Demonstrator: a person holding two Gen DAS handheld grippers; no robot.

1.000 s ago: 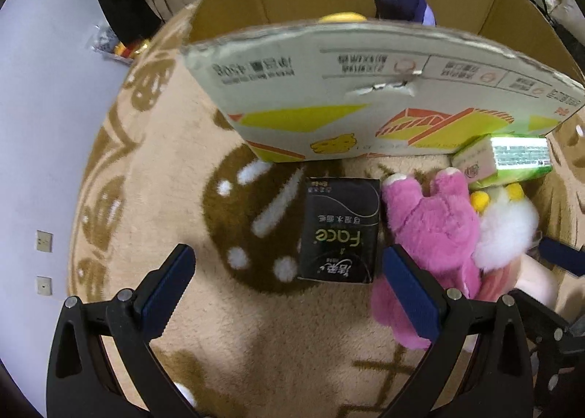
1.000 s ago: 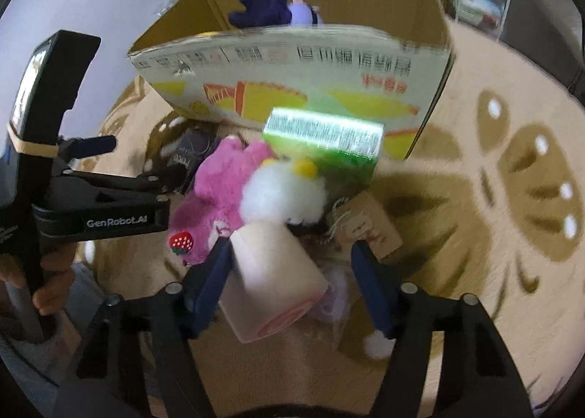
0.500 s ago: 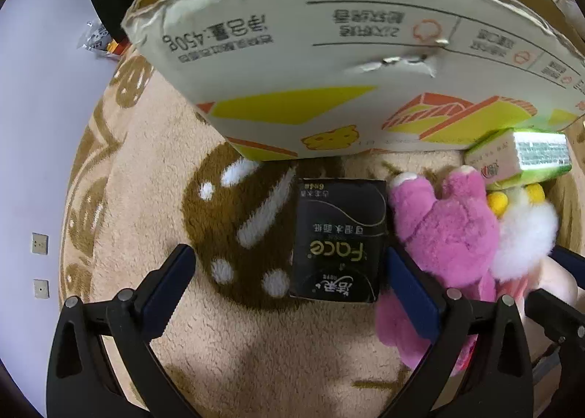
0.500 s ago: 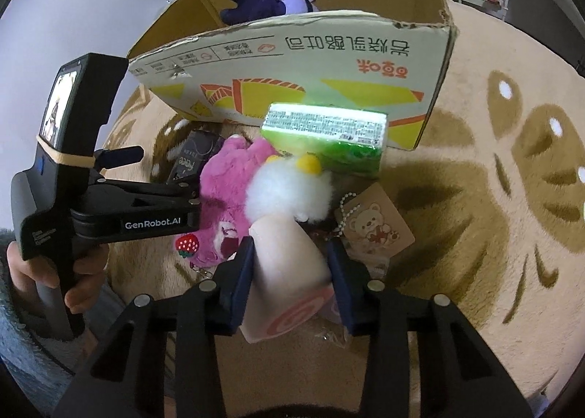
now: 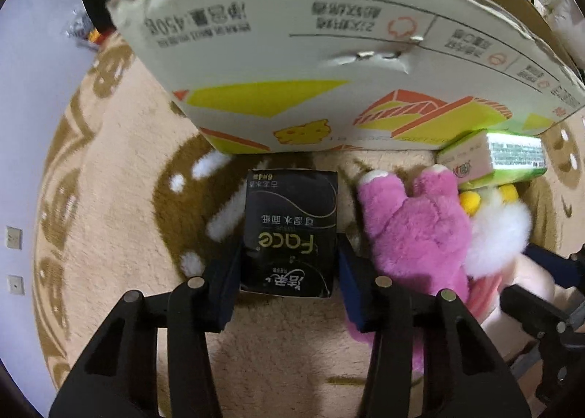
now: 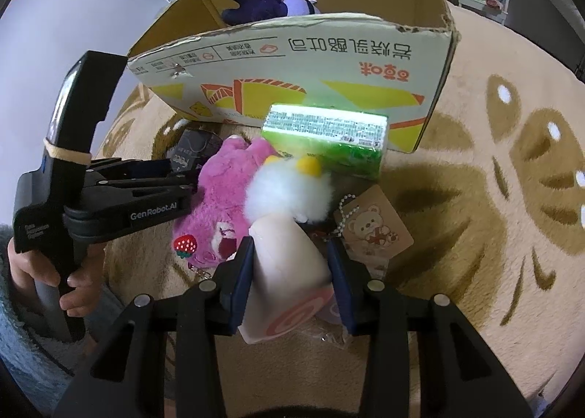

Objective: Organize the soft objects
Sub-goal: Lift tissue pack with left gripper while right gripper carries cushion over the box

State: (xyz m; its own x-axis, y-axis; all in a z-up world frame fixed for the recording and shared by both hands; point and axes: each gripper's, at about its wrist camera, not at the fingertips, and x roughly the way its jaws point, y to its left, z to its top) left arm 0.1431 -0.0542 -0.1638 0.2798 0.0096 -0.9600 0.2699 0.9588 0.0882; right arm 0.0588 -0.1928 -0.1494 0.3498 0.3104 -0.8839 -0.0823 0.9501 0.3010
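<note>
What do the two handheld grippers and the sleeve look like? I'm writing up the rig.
Both grippers, left and right, have black skeletal frames, silver rivets and dark blue fingers. "GenRobot.AI" marks the left one's side. The sleeve is fuzzy grey-blue.

The black tissue pack (image 5: 290, 231) carried gold "Face" lettering and a thin pale curved line. Beside it the plush bear (image 5: 413, 231) was bright pink with white paw tips, and a red strawberry charm (image 6: 185, 245) with white dots hung by it. The fluffy toy (image 6: 289, 191) was white with yellow knobs. The second tissue pack (image 6: 329, 140) was green. The roll-shaped plush (image 6: 289, 272) was cream with a pink spiral on its end. The tag (image 6: 376, 228) was tan with a cartoon bear. The cardboard box (image 5: 329, 63) was white outside with yellow and orange shapes. The rug (image 5: 120, 198) was beige with brown patches and white spots.
</note>
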